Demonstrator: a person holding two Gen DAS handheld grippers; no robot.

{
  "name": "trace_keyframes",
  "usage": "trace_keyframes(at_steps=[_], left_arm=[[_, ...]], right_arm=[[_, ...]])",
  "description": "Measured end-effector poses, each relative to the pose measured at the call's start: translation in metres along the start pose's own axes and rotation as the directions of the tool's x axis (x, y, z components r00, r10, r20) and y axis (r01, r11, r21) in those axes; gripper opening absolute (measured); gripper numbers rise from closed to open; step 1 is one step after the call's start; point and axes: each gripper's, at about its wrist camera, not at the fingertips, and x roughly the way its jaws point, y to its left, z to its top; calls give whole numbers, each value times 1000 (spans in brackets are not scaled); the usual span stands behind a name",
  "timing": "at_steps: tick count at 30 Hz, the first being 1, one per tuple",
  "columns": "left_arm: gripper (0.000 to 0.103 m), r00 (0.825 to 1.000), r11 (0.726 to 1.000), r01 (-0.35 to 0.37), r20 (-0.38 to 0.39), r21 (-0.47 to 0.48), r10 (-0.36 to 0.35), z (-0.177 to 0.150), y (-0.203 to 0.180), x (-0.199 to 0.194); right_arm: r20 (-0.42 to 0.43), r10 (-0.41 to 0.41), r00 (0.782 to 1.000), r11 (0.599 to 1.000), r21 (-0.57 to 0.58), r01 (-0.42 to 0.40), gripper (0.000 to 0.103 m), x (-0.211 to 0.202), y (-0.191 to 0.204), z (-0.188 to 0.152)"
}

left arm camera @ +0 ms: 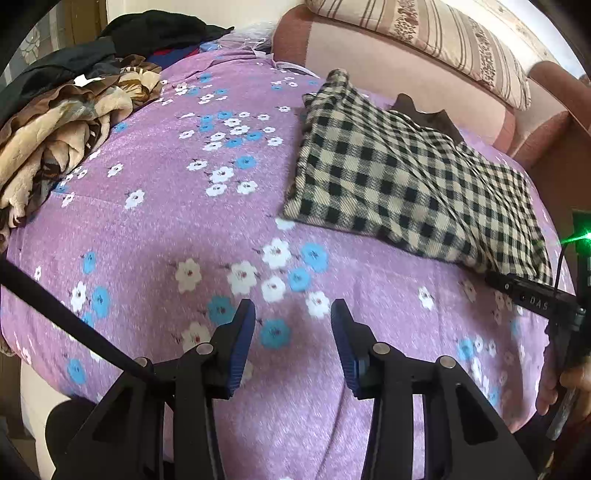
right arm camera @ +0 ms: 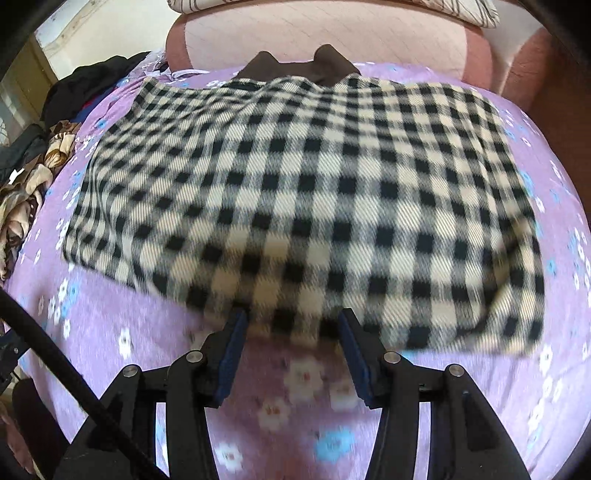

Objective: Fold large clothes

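A black-and-cream checked garment [right arm camera: 314, 192] lies folded into a rectangle on the purple flowered bedspread [right arm camera: 110, 325], its dark brown collar [right arm camera: 295, 64] at the far edge. My right gripper [right arm camera: 291, 325] is open, its fingertips at the garment's near edge with nothing between them. In the left wrist view the garment [left arm camera: 406, 177] lies to the right. My left gripper [left arm camera: 293, 314] is open and empty over the bare bedspread [left arm camera: 166, 221], well left of the garment. The right gripper's body [left arm camera: 535, 299] shows at the right edge.
A heap of brown and cream fabric [left arm camera: 55, 140] and dark clothes [left arm camera: 147, 33] lies at the bed's far left. A pink sofa back [left arm camera: 369, 59] with a striped cushion [left arm camera: 443, 33] borders the bed's far side. A black cable [left arm camera: 74, 317] crosses the lower left.
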Motion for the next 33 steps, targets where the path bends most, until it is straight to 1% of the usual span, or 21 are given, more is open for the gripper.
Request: trace_keyframes(at_steps=[1, 4, 7, 11, 16, 24, 29, 33], left_arm=[[47, 1000, 1000, -5, 5, 5, 5, -3, -2, -2], [53, 999, 999, -25, 28, 22, 24, -11, -8, -9], [54, 999, 998, -40, 35, 40, 39, -16, -14, -13], [54, 998, 997, -47, 32, 53, 45, -21, -20, -17], [57, 998, 997, -44, 38, 67, 41, -24, -28, -22], [60, 998, 994, -44, 48, 97, 40, -30, -38, -30], [61, 999, 994, -43, 35, 99, 40, -31, -40, -27], [61, 999, 995, -42, 22, 90, 40, -31, -39, -22]], right_arm=[[-5, -5, 1000, 1000, -4, 5, 58, -2, 0, -6], [-25, -10, 1000, 1000, 0, 10, 59, -6, -1, -24], [-9, -20, 1000, 1000, -6, 20, 61, -15, -1, -44], [-7, -12, 1000, 1000, 12, 12, 63, -27, -3, -66], [-6, -6, 1000, 999, 37, 7, 63, -39, -6, -85], [4, 9, 1000, 999, 44, -9, 64, -48, -1, -95], [84, -1, 996, 999, 34, -2, 64, -63, 1, -89], [108, -4, 994, 999, 43, -1, 64, -66, -3, -74]])
